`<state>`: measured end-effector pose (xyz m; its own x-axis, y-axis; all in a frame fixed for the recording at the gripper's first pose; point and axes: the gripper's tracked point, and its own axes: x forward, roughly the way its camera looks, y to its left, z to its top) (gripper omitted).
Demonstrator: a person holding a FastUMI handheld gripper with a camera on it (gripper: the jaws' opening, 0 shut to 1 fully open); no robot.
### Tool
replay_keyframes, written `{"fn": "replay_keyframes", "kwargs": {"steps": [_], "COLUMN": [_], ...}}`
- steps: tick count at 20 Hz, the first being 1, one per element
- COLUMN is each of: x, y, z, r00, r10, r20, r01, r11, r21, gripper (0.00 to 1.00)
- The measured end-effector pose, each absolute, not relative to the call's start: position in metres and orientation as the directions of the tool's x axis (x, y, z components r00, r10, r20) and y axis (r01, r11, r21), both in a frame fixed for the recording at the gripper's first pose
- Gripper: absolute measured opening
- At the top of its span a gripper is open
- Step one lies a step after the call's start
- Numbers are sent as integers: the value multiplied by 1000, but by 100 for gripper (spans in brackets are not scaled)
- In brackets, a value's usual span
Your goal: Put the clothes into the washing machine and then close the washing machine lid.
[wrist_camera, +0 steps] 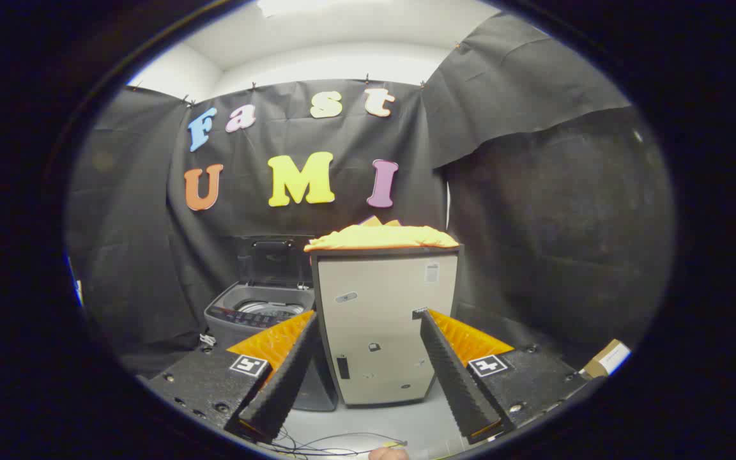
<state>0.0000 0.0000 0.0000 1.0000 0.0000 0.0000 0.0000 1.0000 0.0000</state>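
A: How far along is it?

B: Hardly begun, I'd judge. The clothes, a yellow heap, lie on top of the cabinet, beyond the fingers and above them.

A: And the claw?

B: Released. Its two fingers stand well apart with nothing between them but the cabinet's front farther off. It touches nothing.

A: Where's the washer?

B: On the floor just beside the cabinet, partly behind the left finger. Its lid is up, leaning back toward the wall, so the tub is ready to take a load.

A: So what's left?

B: Everything, by the look of it: lift the claw to the heap, grasp it, carry it over and down into the tub, let go, then push the lid shut. Whether the tub already holds anything I can't tell.
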Motion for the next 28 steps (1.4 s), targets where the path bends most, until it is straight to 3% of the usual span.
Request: {"fn": "replay_keyframes", "kwargs": {"steps": [28], "x": [8], "y": [5], "z": [13], "r00": [1000], "r10": [-10], "r20": [7], "r01": [10], "r11": [999], "r21": [-50], "gripper": [99]}}
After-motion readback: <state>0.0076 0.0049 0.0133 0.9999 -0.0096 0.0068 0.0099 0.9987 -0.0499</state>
